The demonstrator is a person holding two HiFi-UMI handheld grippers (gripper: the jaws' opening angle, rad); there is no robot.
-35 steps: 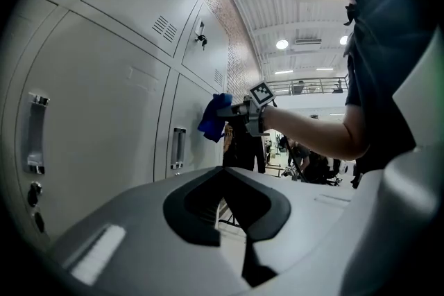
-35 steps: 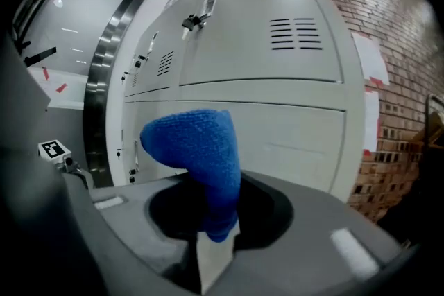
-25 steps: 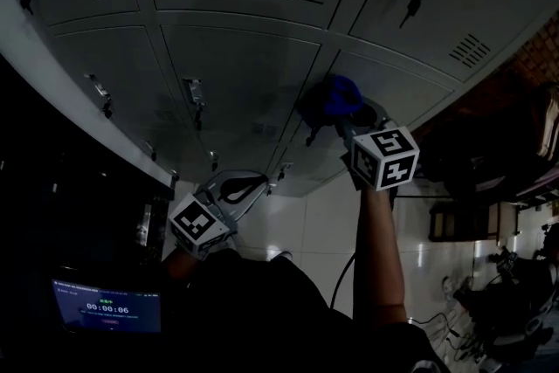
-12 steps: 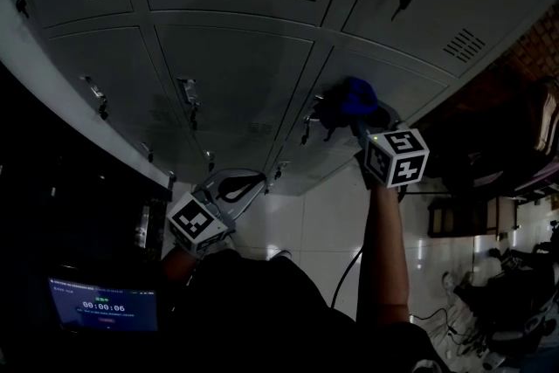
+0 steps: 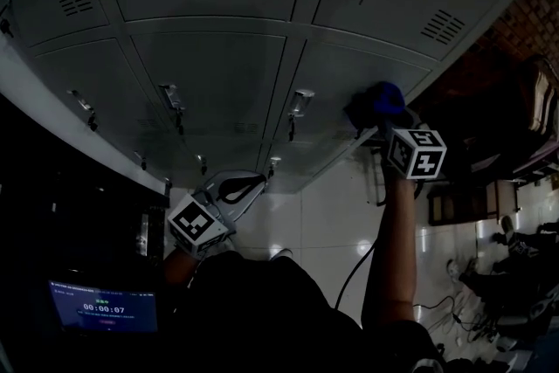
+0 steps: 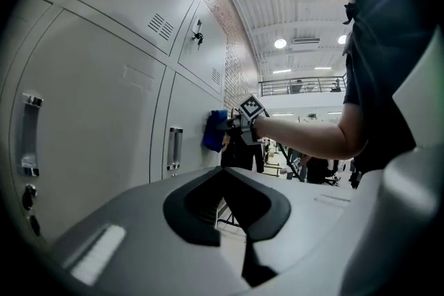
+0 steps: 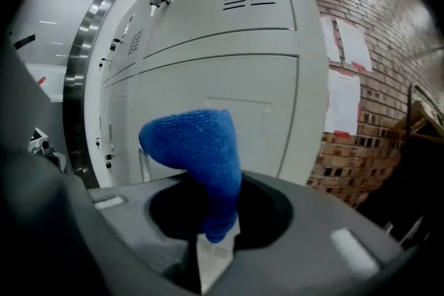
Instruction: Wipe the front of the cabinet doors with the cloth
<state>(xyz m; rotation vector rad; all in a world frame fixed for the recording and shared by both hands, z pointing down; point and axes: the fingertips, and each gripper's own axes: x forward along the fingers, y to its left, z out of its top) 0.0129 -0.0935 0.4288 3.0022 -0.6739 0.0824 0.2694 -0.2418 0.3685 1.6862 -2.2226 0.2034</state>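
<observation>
At the right edge of the cabinet door (image 5: 345, 70): right gripper (image 5: 379, 118) clamped on blue cloth (image 5: 384, 95) touching it; left gripper (image 5: 248, 184) below, jaws together, empty.

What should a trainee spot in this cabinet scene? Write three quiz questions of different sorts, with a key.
1. True or false: the left gripper holds the cloth.
2. Pick one: the cloth is A) white, B) blue, C) red.
3. Fill in: the wall beside the cabinet doors is made of ____.
Key: 1 false, the right gripper holds it; 2 B; 3 brick.
</observation>
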